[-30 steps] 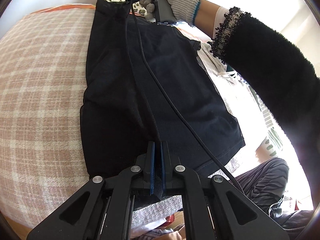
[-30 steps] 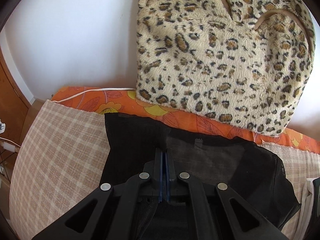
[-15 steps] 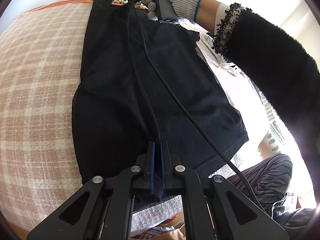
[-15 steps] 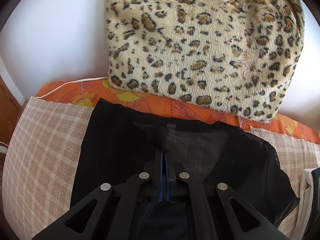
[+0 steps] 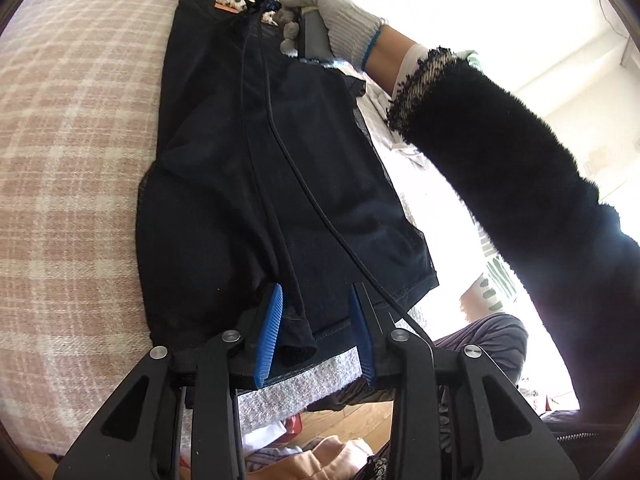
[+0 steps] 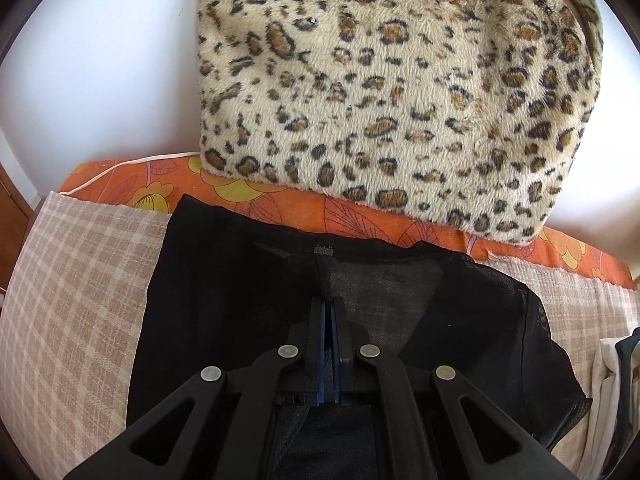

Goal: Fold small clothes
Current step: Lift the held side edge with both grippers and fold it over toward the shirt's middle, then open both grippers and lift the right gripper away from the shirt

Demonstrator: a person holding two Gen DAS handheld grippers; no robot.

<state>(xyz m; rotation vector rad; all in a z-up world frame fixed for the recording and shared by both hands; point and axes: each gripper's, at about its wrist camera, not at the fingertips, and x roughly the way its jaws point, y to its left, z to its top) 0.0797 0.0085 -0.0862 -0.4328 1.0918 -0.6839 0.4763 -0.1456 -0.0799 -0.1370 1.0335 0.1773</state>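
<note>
The left gripper [image 5: 316, 312] has its jaws opening, the blue ribbed pads [image 5: 270, 334] now standing apart with a bunched fold of the black garment [image 5: 256, 168] lying loose between them at its near hem; the fold rests against the left-hand pad, while the other pad is clear of the cloth. The right gripper [image 6: 327, 308] is nearly closed but its jaws are opening too, only a thin slit showing between the pads, and the sheer black fabric just below the neckline sits at their tips; whether the pads still pinch it cannot be told. The garment lies spread flat along a pink and cream checked blanket [image 5: 72, 152], its collar end toward the wall and its hem at the near edge of the bed. In the left wrist view a gloved hand [image 5: 332, 20] holds the grey handle of the right gripper above the collar, a fuzzy black sleeve [image 5: 520, 184] stretches down the right side of the view, and a black cable [image 5: 304, 184] trails from that gripper across the top of the garment, passing close to the left gripper's right finger. Beyond the collar is an orange floral sheet [image 6: 288, 204] and, against the white wall, a leopard-print plush cushion [image 6: 400, 92]. White cloth [image 6: 606, 364] lies beside the garment's right edge.
</note>
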